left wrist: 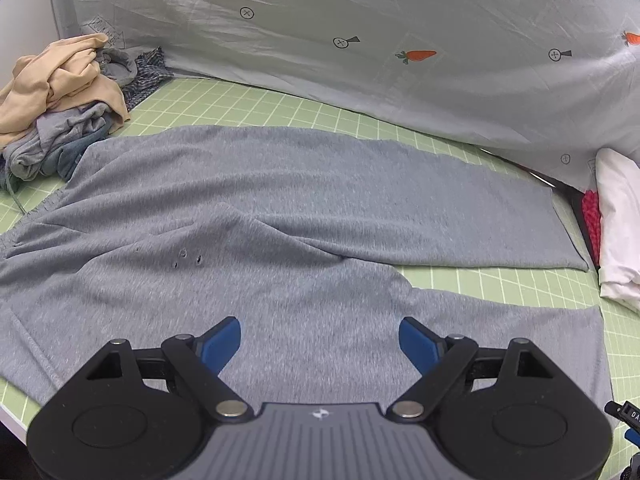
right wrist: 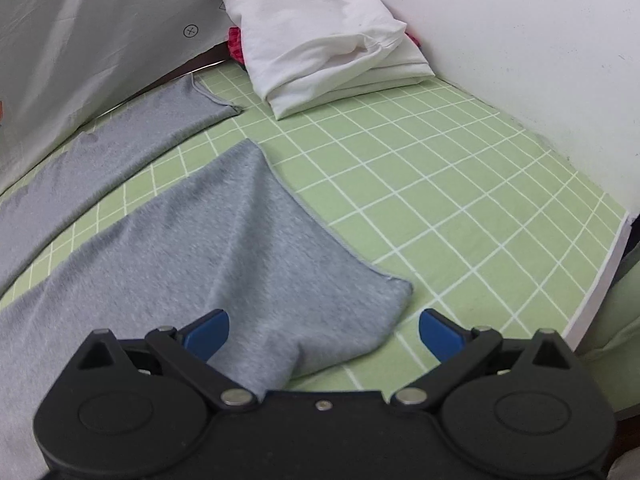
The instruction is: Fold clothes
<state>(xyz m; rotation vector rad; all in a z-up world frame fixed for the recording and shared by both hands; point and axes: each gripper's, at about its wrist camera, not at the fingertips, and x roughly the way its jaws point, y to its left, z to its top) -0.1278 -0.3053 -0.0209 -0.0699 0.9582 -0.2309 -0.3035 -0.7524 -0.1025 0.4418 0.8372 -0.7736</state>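
Left gripper (left wrist: 320, 340) spread wide above grey trousers (left wrist: 280, 208) lying flat on green grid mat (left wrist: 500, 284).

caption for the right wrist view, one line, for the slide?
Open right gripper poised over the near leg cuff of grey sweatpants spread on a green grid mat, folded white garment behind.

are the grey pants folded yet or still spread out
Spread out. The grey pants lie flat on the green checked sheet, both legs apart, no fold made.
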